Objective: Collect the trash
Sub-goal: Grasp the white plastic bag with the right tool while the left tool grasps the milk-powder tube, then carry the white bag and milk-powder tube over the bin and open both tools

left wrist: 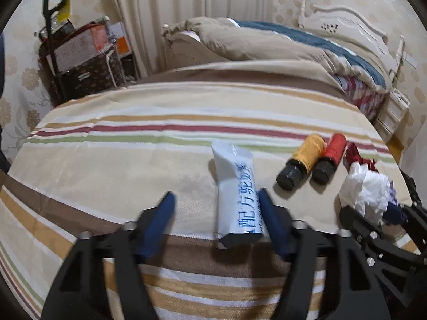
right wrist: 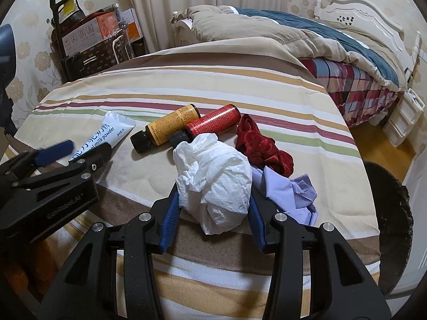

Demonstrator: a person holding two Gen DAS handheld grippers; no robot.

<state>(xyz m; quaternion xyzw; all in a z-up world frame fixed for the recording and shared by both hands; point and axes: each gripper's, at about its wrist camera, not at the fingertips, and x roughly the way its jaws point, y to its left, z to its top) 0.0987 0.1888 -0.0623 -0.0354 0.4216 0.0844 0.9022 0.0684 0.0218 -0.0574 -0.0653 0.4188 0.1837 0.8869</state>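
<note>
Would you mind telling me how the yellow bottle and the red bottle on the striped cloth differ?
The yellow bottle has a mustard-yellow label; the red bottle has a red one. The yellow bottle's black cap shows fully, while the red bottle's cap is partly hidden behind the crumpled white tissue. Both lie on their sides, side by side, with black caps.

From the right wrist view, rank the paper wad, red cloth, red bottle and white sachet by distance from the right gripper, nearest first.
1. Paper wad, between the right gripper fingers.
2. Red cloth, just beyond, to the right.
3. Red bottle, behind the wad.
4. White sachet, far left.
</note>
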